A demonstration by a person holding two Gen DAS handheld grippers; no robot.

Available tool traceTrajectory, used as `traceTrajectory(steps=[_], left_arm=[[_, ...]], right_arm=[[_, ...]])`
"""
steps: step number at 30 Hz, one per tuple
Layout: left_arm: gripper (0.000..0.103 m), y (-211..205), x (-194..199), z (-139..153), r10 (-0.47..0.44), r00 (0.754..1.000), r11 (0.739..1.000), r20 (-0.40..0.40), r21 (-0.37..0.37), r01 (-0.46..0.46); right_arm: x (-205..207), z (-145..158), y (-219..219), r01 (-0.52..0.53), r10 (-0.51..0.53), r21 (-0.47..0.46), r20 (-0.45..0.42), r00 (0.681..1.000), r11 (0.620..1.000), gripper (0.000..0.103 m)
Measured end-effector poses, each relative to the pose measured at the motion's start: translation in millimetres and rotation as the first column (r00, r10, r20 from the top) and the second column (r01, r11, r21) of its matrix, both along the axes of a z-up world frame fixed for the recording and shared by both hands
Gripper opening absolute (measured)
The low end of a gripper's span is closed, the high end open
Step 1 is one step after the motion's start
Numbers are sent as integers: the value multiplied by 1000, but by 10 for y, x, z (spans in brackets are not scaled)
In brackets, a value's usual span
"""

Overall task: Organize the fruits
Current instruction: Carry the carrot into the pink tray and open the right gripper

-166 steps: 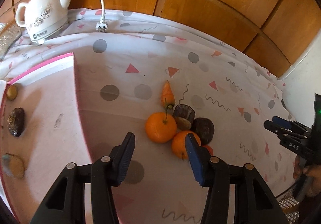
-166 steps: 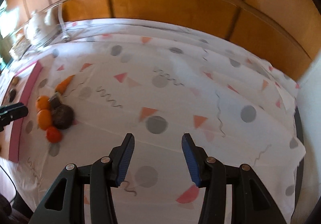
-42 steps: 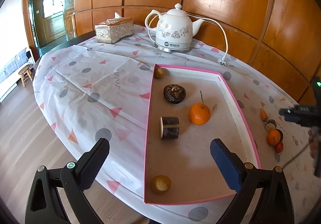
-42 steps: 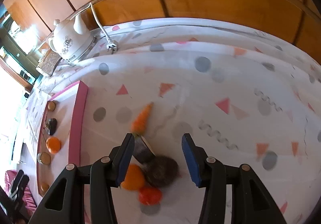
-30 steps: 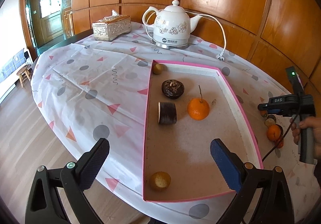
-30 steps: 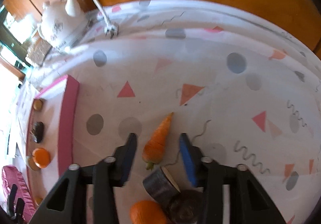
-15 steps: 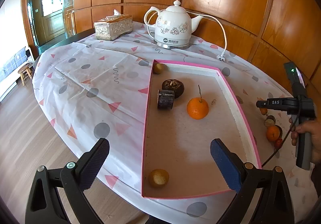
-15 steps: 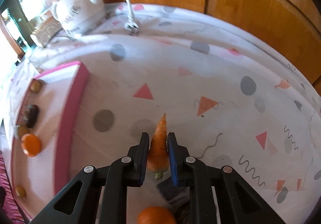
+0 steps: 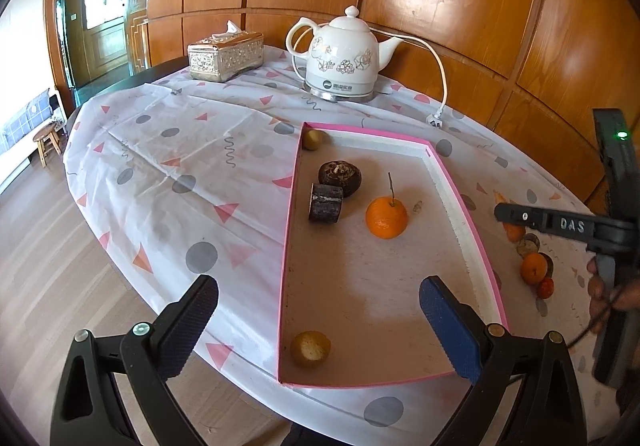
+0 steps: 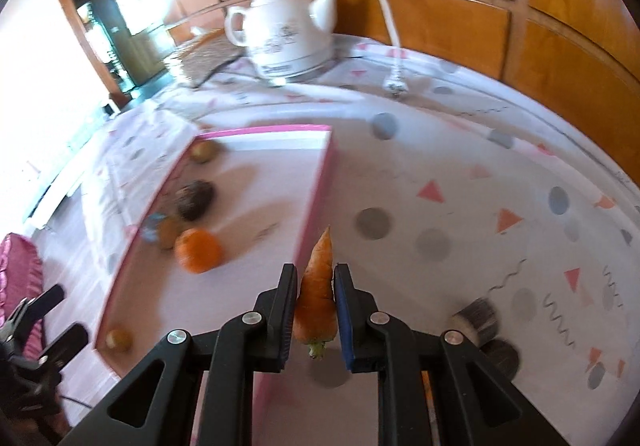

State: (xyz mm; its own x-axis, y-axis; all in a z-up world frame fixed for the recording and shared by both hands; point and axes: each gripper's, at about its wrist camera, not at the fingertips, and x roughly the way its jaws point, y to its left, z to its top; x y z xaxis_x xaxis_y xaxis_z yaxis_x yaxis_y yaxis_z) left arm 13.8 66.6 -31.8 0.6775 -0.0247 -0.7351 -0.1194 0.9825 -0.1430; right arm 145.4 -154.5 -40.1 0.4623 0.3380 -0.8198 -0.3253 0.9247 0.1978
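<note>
My right gripper [image 10: 316,271] is shut on an orange carrot [image 10: 318,302], tip pointing forward, held in the air just over the right rim of the pink tray [image 10: 316,198]. From the left wrist view this gripper [image 9: 504,213] comes in from the right, held by a hand. Inside the tray [image 9: 464,202] lie an orange [image 9: 386,216], a dark round fruit [image 9: 340,174], a dark cylinder piece [image 9: 326,202] and two small brown fruits. My left gripper [image 9: 316,326] hangs open and empty over the tray's near end.
On the cloth right of the tray lies a small pile: an orange [image 9: 534,268], a red fruit [image 9: 545,288] and dark pieces [image 10: 478,320]. A white kettle [image 9: 340,58] with its cord and a tissue box [image 9: 226,54] stand at the back. The table edge and floor are at left.
The right gripper closed on the carrot, lifted it off the cloth and carried it toward the tray. The dark cylinder rolled up against the dark round fruit. The left gripper stayed put.
</note>
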Motion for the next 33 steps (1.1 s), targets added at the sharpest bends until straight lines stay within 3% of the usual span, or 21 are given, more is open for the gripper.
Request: traceTrajectory(steps=[13, 23, 33], left_arm=[[101, 153, -42, 11, 54, 999, 997, 6, -49, -53], [101, 168, -44, -15, 57, 998, 997, 1, -48, -57], [101, 132, -60, 18, 51, 999, 998, 17, -31, -50]], right_arm=[[-357, -24, 469, -119, 120, 15, -29, 992, 993, 18], [-336, -155, 623, -124, 124, 1, -64, 990, 992, 19], [-411, -149, 599, -101, 100, -27, -42, 994, 995, 25]])
